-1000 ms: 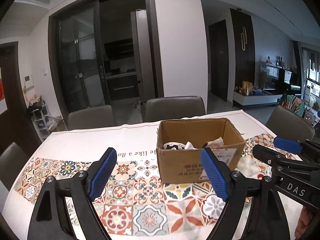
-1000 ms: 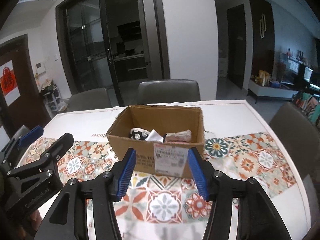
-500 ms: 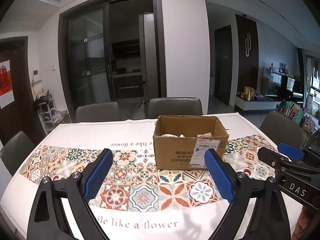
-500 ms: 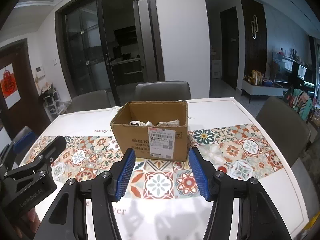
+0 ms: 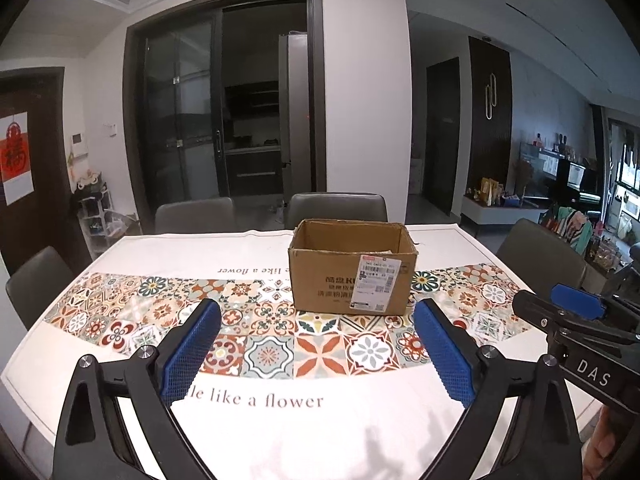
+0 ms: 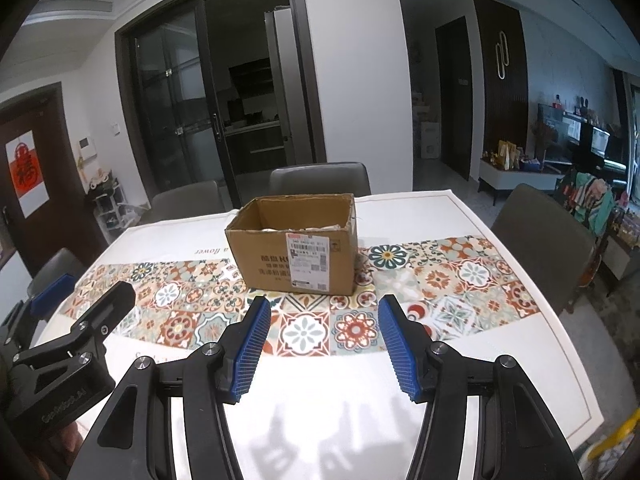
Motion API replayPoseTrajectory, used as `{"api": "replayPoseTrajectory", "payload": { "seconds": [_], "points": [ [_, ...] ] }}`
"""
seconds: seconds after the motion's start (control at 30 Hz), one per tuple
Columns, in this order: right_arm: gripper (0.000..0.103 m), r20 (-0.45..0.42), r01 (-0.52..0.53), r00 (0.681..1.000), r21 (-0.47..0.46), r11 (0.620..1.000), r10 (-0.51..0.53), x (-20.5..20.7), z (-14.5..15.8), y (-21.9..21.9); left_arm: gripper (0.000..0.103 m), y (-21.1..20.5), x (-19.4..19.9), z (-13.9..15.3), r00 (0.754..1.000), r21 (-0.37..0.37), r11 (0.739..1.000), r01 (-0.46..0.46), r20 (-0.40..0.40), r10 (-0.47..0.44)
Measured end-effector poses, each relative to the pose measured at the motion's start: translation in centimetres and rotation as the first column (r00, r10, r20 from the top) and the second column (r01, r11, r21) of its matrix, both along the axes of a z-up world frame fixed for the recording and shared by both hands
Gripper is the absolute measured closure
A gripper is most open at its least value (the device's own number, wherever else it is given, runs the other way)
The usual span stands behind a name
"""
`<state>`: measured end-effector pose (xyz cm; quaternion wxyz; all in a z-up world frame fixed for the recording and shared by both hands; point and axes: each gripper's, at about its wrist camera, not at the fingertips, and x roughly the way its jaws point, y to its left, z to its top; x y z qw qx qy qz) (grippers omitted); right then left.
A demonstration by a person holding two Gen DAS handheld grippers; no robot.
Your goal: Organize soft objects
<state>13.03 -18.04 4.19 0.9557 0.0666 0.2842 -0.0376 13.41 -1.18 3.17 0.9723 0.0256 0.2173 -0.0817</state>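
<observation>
Both my claws [image 5: 316,344] [image 6: 318,346] hang empty, left opening wide, right half-open, facing one box [image 5: 332,276] and four chairs [image 5: 336,206].

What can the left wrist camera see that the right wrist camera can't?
Only the left wrist view shows the whole printed line "like a flower" at the near table edge, and the right gripper from the side. Only the right wrist view shows pale soft things inside the box, and the left gripper from the side. Both show the open brown cardboard box with its white label, the patterned tile tablecloth and grey chairs.
</observation>
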Motion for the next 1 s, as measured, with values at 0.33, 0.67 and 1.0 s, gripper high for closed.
{"api": "replayPoseTrajectory", "payload": {
  "seconds": [0.33, 0.67, 1.0],
  "points": [
    [0.046, 0.014, -0.021, 1.000, -0.004, 1.000, 0.021, -4.5, 0.4, 0.3, 0.000, 0.3, -4.7, 0.6, 0.999, 0.024, 1.000, -0.009, 0.038, 0.008],
    [0.042, 0.028, -0.029, 0.999, -0.010, 1.000, 0.029, -7.6, 0.7, 0.8, 0.000, 0.7, -7.9, 1.1, 0.998, 0.031, 0.999, -0.024, 0.056, 0.022],
    [0.042, 0.047, -0.031, 0.998, -0.012, 0.999, 0.031, -9.3, 1.1, 1.1, 0.000, 0.8, -9.0, 1.2, 0.997, 0.034, 0.999, -0.030, 0.071, 0.027]
  ]
}}
